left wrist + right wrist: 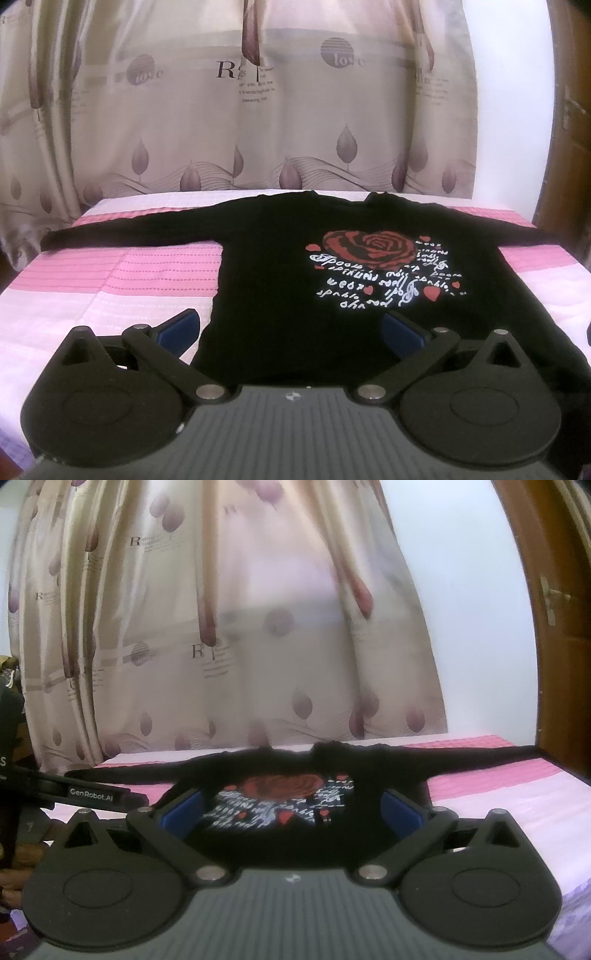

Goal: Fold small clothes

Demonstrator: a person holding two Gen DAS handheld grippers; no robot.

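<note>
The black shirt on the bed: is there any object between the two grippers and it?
Nothing visible does. The black shirt lies spread flat on the pink bedcover, and the left gripper and right gripper, both open, face its hem directly.

Right wrist view is motion-blurred: rose print [284,794] on the black shirt [369,771] smears and its white lettering is unreadable. Shirt hem is hidden behind the right gripper [291,808] body. Left gripper [88,794] is cut by the left frame edge, its fingers out of sight. In the left wrist view the shirt's [277,295] right sleeve runs off frame, and the left gripper [291,328] body covers the hem. Curtain text [255,85] is too small to read.
</note>
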